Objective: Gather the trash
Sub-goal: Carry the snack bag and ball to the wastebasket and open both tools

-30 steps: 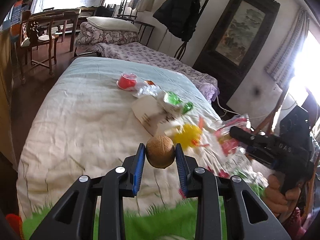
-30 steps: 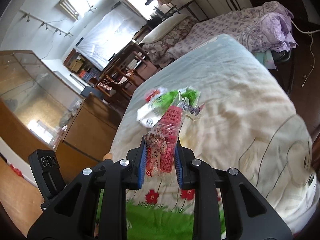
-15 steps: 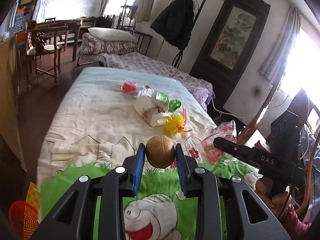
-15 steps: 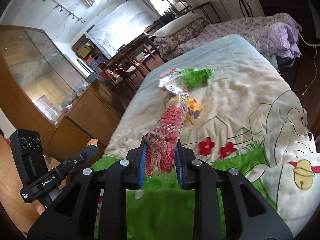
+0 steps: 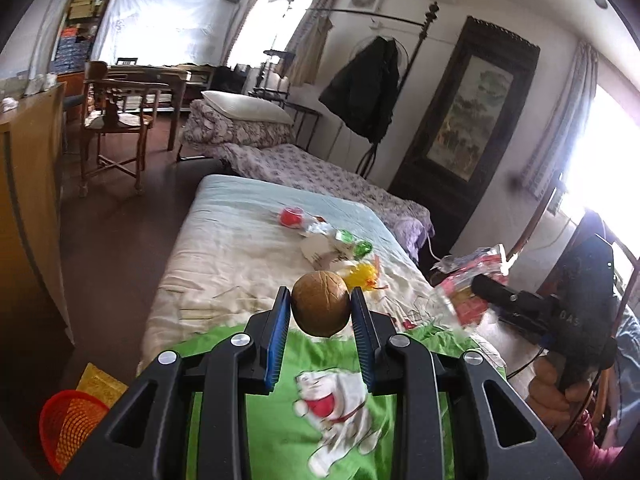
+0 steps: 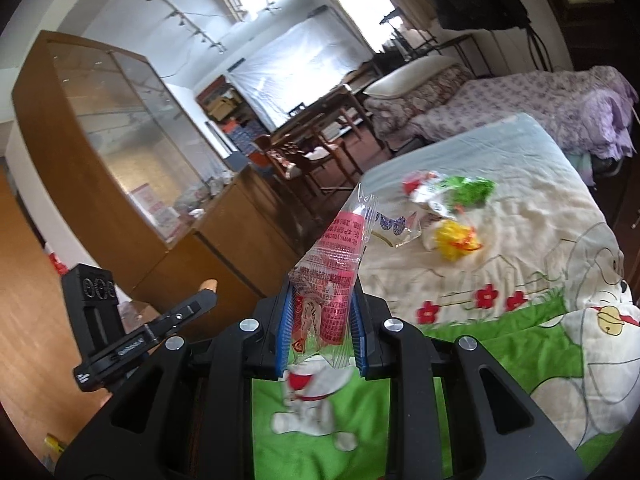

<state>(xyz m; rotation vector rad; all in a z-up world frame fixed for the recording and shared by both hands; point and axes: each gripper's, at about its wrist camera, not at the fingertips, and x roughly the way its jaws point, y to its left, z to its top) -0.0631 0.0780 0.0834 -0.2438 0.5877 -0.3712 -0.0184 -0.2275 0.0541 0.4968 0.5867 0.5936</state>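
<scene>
Your left gripper (image 5: 320, 312) clamps a walnut (image 5: 320, 309); right gripper (image 6: 320, 328) pinches a wrapper (image 6: 332, 280). Both held over the bed (image 5: 224, 268); more trash (image 5: 336, 244) mid-quilt. Red basket (image 5: 68, 428) on floor.

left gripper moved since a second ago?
Yes. The left gripper, shut on the walnut, has pulled back and up from the trash pile, which now looks smaller and farther off.
</scene>
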